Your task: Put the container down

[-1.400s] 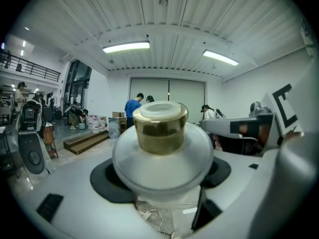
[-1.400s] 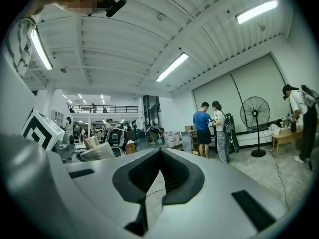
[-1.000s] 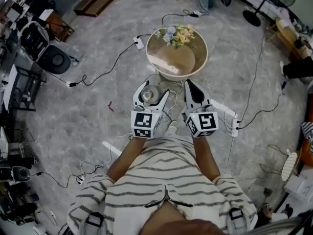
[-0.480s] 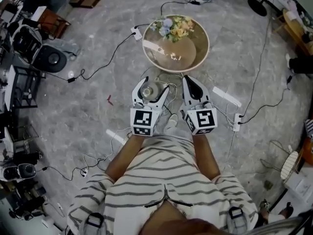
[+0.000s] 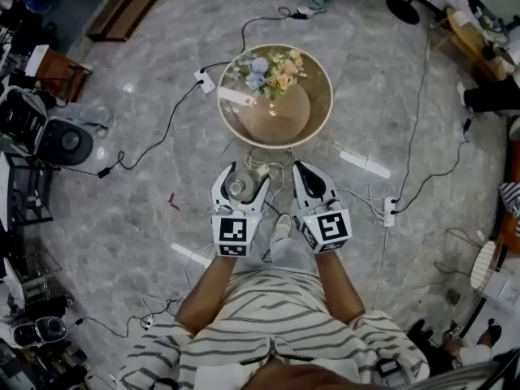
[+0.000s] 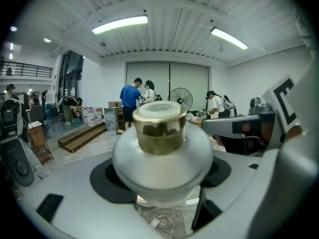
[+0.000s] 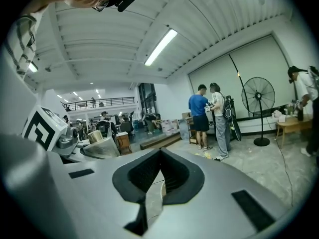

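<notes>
A small rounded glass container [image 5: 239, 188] with a gold collar [image 6: 159, 129] sits upright between the jaws of my left gripper [image 5: 240, 175], which is shut on it and held in the air over the floor. In the left gripper view the container [image 6: 162, 158] fills the middle, its belly pressed between both black pads. My right gripper [image 5: 303, 171] hangs just to the right, level with the left one, its jaws shut with nothing in them [image 7: 158, 180]. A round wooden table [image 5: 322, 112] stands just ahead of both grippers.
A bunch of pale flowers [image 5: 265, 70] and a white flat item [image 5: 233, 96] lie on the table. Cables and white power strips [image 5: 364, 163] run over the marble floor. Equipment racks [image 5: 32, 136] line the left side. People stand in the background [image 6: 131, 99].
The head view has shifted: the round table now lies a little lower, further left and larger. Both grippers sit lower in the frame, in the same pose, the container still gripped.
</notes>
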### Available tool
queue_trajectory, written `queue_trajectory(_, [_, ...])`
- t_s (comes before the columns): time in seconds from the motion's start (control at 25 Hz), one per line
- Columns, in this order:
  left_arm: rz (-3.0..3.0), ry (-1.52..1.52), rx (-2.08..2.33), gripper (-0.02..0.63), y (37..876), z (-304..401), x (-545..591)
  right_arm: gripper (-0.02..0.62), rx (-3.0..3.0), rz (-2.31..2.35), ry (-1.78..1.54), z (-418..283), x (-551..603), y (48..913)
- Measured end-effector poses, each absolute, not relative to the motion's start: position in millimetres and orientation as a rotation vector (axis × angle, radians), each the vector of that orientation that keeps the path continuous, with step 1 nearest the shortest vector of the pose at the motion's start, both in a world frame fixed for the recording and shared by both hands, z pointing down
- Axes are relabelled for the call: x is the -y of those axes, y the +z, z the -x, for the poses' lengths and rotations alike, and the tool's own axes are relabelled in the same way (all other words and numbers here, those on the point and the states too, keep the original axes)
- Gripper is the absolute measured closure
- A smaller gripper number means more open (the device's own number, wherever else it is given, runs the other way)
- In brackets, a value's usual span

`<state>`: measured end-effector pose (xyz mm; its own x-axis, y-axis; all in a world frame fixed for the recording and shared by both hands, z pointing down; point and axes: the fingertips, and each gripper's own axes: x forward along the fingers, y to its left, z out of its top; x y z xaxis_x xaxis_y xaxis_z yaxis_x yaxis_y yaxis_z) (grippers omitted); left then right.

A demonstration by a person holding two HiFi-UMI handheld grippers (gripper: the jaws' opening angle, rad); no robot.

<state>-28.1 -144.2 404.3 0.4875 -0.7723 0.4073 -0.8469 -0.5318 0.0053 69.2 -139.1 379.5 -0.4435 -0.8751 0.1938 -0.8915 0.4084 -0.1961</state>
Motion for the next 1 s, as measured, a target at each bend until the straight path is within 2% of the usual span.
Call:
queue_trajectory(0.6, [-2.534, 0.564, 1.284, 0.27, 497, 41, 227, 0.586, 2.494, -1.667, 0.477, -45, 198, 463])
queue_trajectory(1.0, [-2.567, 0.561, 1.191, 0.27, 566, 14, 270, 0.586, 2.421, -1.751, 0.498, -68, 229, 522])
